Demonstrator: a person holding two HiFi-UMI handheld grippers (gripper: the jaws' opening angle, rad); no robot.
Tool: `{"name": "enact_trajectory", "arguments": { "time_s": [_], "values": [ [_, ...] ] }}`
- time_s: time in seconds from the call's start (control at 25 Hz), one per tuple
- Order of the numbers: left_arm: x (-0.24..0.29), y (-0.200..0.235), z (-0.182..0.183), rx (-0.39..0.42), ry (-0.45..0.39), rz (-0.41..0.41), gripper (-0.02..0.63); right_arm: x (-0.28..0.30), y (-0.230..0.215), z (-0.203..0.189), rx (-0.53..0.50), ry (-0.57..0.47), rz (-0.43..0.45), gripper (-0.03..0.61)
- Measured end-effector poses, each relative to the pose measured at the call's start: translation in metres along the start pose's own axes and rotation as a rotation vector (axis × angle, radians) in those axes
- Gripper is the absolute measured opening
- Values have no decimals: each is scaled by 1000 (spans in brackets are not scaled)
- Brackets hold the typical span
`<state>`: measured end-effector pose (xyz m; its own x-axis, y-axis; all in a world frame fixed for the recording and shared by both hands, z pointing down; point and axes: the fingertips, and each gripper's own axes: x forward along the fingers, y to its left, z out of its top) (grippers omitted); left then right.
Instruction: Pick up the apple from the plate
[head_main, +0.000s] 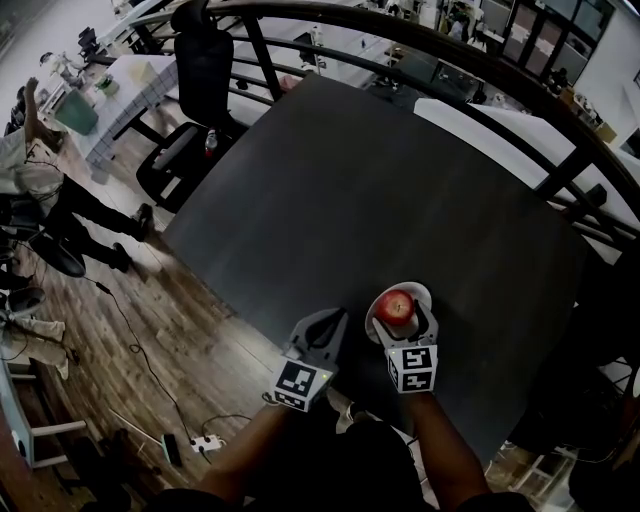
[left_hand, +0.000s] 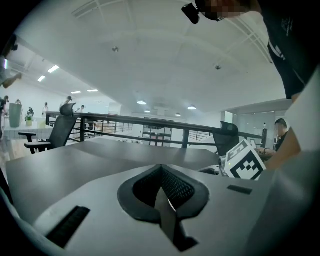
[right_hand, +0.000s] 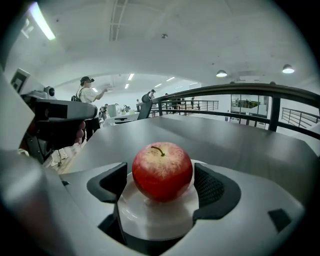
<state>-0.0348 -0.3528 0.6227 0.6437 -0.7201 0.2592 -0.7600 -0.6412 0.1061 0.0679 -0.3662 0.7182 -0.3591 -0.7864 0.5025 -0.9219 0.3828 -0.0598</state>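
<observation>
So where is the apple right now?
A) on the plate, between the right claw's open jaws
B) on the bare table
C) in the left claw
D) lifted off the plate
A: the apple rests on the white plate, the right gripper open around it.

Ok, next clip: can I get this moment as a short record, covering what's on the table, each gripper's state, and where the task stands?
surface: dark table
target: red apple, stem up, sitting on a white plate
plate position: near the table edge closest to the person
right gripper: open, fingers on either side of the apple, not pressing on it
left gripper: shut, nothing between its fingers, left of the plate in the head view
task status: apple not yet lifted
</observation>
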Motion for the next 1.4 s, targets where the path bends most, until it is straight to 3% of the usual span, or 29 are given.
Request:
{"name": "enact_trajectory", "arguments": {
  "time_s": [0.64, 1.0, 1.4],
  "values": [
    [-8, 2, -10, -2, 14, 5, 17, -4, -4, 9, -34, -3, -15, 394],
    [-10, -5, 10, 10, -12, 14, 17, -31, 1, 60, -71, -90, 24, 394],
    [-27, -33, 73, 77, -112, 41, 17, -106, -8, 139, -124, -284, 19, 394]
  ]
}}
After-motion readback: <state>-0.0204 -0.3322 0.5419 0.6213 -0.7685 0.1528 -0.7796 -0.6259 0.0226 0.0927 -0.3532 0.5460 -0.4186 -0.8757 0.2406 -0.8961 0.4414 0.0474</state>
